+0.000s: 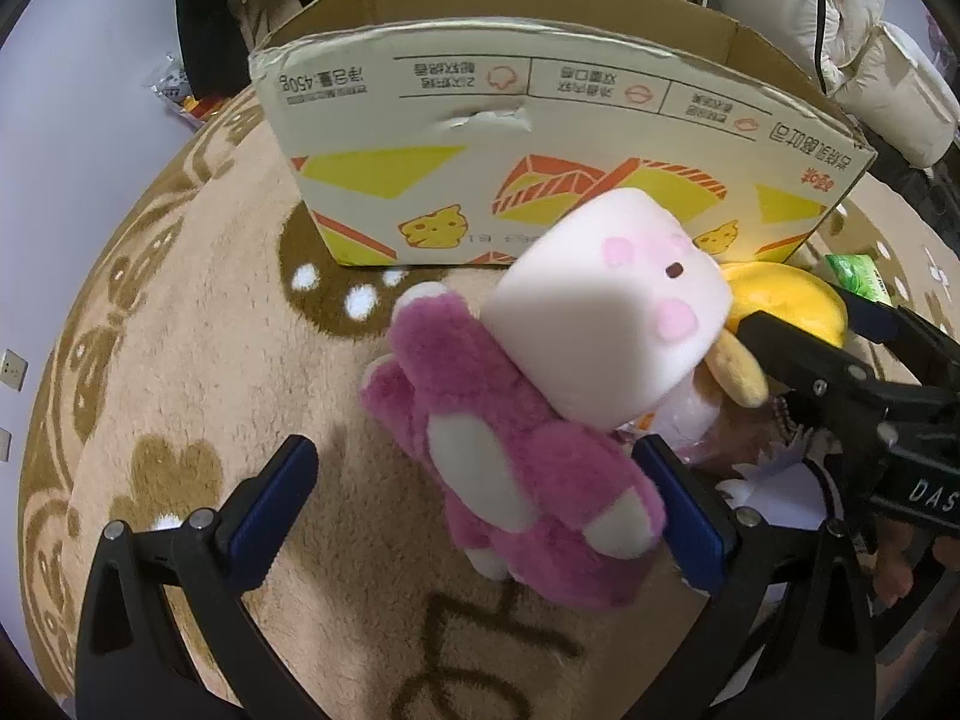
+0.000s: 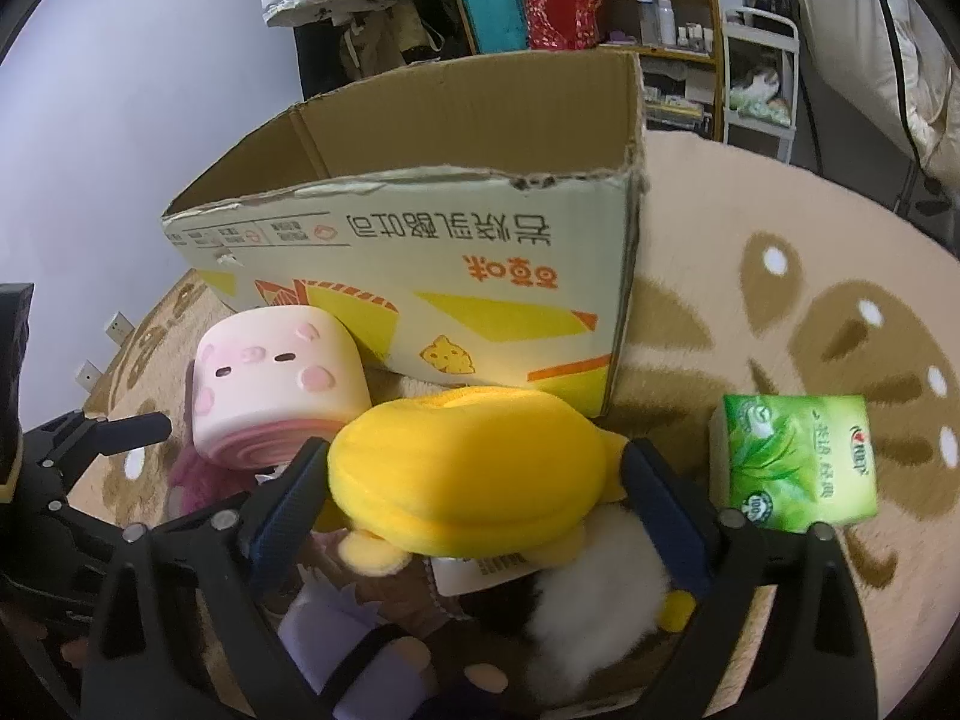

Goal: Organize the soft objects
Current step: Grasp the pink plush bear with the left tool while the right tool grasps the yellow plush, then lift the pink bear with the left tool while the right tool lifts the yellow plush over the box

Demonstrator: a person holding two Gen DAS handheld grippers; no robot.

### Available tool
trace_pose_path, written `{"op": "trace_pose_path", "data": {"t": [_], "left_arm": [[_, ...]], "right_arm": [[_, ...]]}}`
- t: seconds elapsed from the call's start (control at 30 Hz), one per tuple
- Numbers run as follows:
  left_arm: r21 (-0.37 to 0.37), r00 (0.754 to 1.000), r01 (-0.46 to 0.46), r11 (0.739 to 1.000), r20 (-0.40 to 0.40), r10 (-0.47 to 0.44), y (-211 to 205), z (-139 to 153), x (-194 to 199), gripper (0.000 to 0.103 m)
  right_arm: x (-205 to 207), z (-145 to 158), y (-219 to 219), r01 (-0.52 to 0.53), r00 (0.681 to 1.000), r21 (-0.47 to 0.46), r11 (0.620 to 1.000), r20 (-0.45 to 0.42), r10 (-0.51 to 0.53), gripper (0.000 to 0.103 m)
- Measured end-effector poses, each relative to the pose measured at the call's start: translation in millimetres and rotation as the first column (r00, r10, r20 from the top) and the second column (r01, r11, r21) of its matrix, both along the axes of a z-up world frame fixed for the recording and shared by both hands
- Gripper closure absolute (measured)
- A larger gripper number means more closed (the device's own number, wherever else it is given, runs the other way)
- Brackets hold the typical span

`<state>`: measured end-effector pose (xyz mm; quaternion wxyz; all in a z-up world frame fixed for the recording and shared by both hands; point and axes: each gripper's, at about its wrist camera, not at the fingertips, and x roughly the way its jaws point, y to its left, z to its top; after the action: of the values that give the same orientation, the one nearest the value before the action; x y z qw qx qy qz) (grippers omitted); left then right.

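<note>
Left gripper (image 1: pixel 474 495): jaws spread wide, clamped on nothing. The purple plush bear (image 1: pixel 516 474) lies on the rug (image 1: pixel 180 360) between the fingers, its lower end touching the right-hand blue pad (image 1: pixel 684 516); the left-hand pad stands apart from it.

At 1 o'clock from that gripper, the pink-and-white roll plush (image 1: pixel 606 306) rests on the bear's upper part. At 12 o'clock stands the open cardboard box (image 1: pixel 540 138), printed side facing the camera.

Right gripper (image 2: pixel 474 480): jaws apart, bracketing the yellow plush (image 2: pixel 468 468). Both pads sit at its sides; firm contact cannot be confirmed. The plush tops a heap of toys.

At 10 o'clock from the right gripper, the roll plush is just beside the box front. At 3 o'clock, a green tissue pack (image 2: pixel 792 462) lies on the rug, apart from the yellow plush.
</note>
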<state>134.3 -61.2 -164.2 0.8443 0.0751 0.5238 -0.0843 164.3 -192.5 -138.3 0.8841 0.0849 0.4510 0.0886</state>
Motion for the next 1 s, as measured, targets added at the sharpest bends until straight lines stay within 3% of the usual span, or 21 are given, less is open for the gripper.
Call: {"op": "trace_pose_path", "data": {"t": [0.07, 0.23, 0.37, 0.5, 0.57, 0.6, 0.63, 0.83, 0.93, 1.0], "left_arm": [[-0.006, 1.0, 0.004, 1.0, -0.009, -0.004, 1.6, -3.9, 2.5, 0.001], [-0.061, 0.999, 0.003, 0.998, -0.039, -0.005, 7.5, -10.6, 5.9, 0.017], [-0.111, 0.997, 0.007, 0.994, -0.073, -0.015, 12.7, -16.3, 7.8, 0.018], [-0.187, 0.992, -0.06, 0.981, -0.124, 0.037, 27.6, -25.5, 14.0, 0.019], [-0.193, 0.992, -0.065, 0.979, -0.117, 0.043, 31.0, -26.5, 15.3, 0.025], [-0.189, 0.993, -0.061, 0.98, -0.112, 0.04, 32.2, -27.0, 15.9, 0.035], [-0.193, 0.994, -0.049, 0.98, -0.107, 0.029, 31.6, -26.7, 15.2, 0.039], [-0.226, 0.996, -0.043, 0.973, -0.092, 0.023, 34.4, -23.5, 10.6, 0.046], [-0.151, 0.999, -0.051, 0.987, -0.016, 0.05, 36.4, -13.0, 5.8, 0.046], [-0.152, 0.998, -0.062, 0.987, 0.0, 0.063, 37.7, -7.4, 2.9, 0.046]], "right_arm": [[-0.5, 0.5, 1.1, 0.002, 1.0, 0.001, 1.0, -0.002, -0.002, 0.012], [0.1, -4.1, 3.7, 0.006, 1.0, 0.012, 1.0, -0.019, -0.006, 0.011], [2.6, -9.1, 4.8, 0.018, 0.999, 0.012, 1.0, -0.04, -0.018, 0.011], [5.2, -11.5, 8.8, 0.018, 0.998, -0.004, 1.0, -0.063, -0.018, 0.012], [5.2, -13.6, 8.2, 0.023, 0.998, 0.009, 1.0, -0.066, -0.022, 0.014], [4.4, -14.0, 8.0, 0.025, 0.998, 0.013, 1.0, -0.063, -0.024, 0.015], [2.9, -13.9, 7.2, 0.025, 0.998, 0.014, 1.0, -0.06, -0.024, 0.016], [-4.4, -11.0, 5.4, 0.04, 0.998, 0.024, 0.999, -0.043, -0.039, 0.02], [-8.9, -7.7, 3.7, 0.059, 0.998, 0.028, 0.998, -0.039, -0.057, 0.02], [-13.5, -4.1, 2.8, 0.07, 0.997, 0.039, 0.997, -0.028, -0.069, 0.02]]}}
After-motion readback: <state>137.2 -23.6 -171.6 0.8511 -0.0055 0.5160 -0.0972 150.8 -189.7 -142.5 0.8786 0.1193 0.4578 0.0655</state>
